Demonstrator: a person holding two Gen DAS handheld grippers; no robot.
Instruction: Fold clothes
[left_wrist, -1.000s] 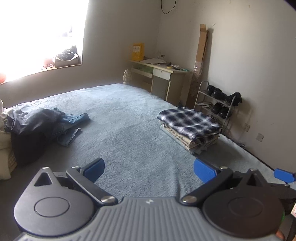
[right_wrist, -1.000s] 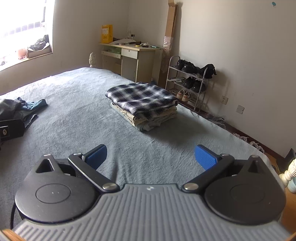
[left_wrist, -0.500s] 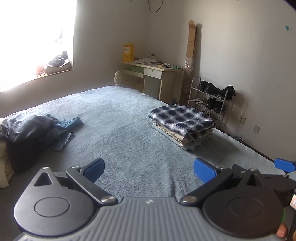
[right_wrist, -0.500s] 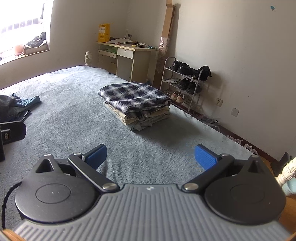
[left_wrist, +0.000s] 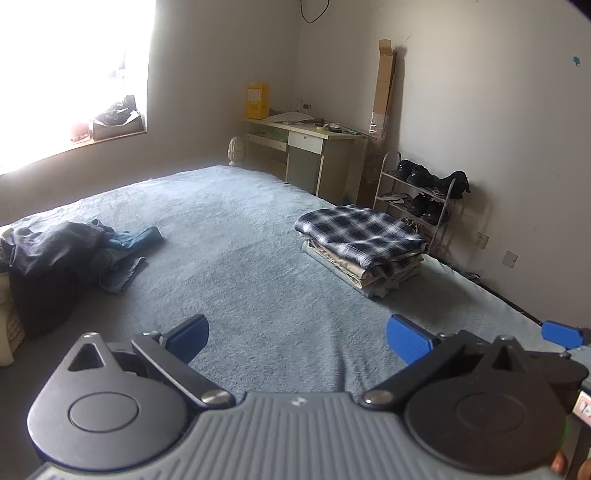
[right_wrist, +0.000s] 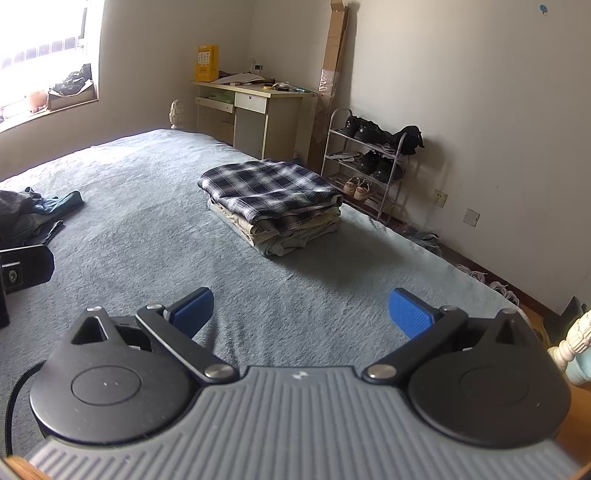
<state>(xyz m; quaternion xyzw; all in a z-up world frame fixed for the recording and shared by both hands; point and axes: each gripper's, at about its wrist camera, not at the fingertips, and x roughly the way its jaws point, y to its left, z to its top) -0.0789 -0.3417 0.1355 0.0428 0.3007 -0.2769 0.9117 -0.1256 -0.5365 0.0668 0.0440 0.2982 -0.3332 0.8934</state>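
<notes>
So over the last second both views have swung a bit: the left wrist camera has panned toward the wall side, so the folded stack (left_wrist: 364, 245) with the plaid piece on top now sits more centrally and further off, and the shoe rack (left_wrist: 421, 195) and desk (left_wrist: 306, 151) have come more fully into frame. The right wrist view has drifted the same way and seems to have risen, with the stack (right_wrist: 273, 206) a little further off than it was. Nothing on the bed (left_wrist: 236, 258) itself has moved. My read is that this is the gap between garments: one piece is done and parked on the stack, and the person is pulling back before going for the next. The next one has to come from the crumpled heap of dark and denim clothes (left_wrist: 70, 251) at the left side of the bed, well apart from the stack; only its edge shows in the right view (right_wrist: 40, 210). Left gripper (left_wrist: 295, 338) has its jaws spread wide, blue pads (left_wrist: 188, 338) holding nothing and touching nothing, just hovering above the blanket. Right gripper (right_wrist: 301, 315) is the same deal, wide apart and empty, over bare bedspread.
</notes>
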